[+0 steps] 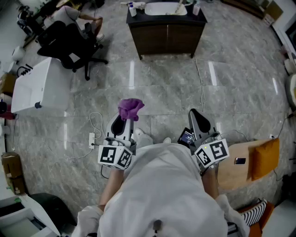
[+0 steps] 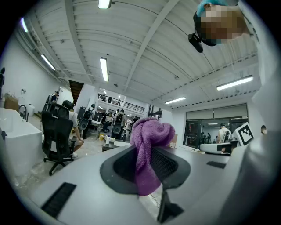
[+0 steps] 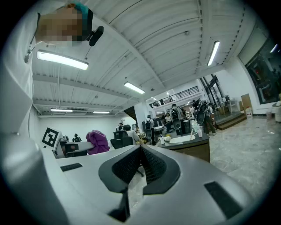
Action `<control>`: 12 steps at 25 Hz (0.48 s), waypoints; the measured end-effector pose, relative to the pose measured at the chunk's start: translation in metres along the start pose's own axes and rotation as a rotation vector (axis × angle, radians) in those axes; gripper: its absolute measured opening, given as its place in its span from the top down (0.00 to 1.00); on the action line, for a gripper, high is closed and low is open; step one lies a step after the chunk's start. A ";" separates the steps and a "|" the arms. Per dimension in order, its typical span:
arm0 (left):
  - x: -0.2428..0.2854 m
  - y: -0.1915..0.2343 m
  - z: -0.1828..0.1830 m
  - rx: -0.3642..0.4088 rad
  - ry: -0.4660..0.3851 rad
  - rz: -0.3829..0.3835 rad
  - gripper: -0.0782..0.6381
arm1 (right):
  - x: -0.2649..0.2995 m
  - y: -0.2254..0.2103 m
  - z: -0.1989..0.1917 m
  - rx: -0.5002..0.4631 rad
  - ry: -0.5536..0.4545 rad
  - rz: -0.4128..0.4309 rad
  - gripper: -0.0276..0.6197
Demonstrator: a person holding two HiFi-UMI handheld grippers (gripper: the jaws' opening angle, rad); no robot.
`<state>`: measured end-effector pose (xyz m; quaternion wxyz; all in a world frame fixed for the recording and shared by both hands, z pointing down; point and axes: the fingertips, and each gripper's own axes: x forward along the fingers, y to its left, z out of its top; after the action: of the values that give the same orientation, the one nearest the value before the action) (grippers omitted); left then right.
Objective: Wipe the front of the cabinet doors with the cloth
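Note:
My left gripper (image 1: 124, 121) is shut on a purple cloth (image 1: 130, 108), which bunches above the jaw tips and hangs between them in the left gripper view (image 2: 148, 149). My right gripper (image 1: 197, 117) is shut with nothing in it, its two pads meeting tip to tip (image 3: 141, 151). The dark wood cabinet (image 1: 166, 38) with two front doors and a white basin (image 1: 165, 8) on top stands far ahead across the floor. In the right gripper view the cabinet (image 3: 193, 147) is small and distant, and the cloth (image 3: 97, 141) shows off to the left.
A black office chair (image 1: 71, 44) with a seated person is at far left, next to a white tub-like unit (image 1: 39, 85). A power strip and cables (image 1: 91, 138) lie on the marble floor. A wooden stool with a phone (image 1: 239, 161) and an orange cushion (image 1: 264, 156) sit at right.

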<state>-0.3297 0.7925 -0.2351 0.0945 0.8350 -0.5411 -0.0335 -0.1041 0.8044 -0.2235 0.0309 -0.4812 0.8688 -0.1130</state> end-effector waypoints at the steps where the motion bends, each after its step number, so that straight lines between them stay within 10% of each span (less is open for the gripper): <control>1: -0.003 0.001 0.000 -0.003 0.008 0.008 0.78 | 0.000 0.004 0.001 -0.002 0.000 0.007 0.91; 12: -0.023 -0.013 -0.005 -0.001 0.013 0.020 0.78 | -0.013 0.008 0.000 -0.008 0.027 0.033 0.91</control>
<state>-0.3267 0.8194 -0.2341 0.0986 0.8297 -0.5488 -0.0272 -0.1041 0.8195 -0.2258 0.0190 -0.4651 0.8775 -0.1155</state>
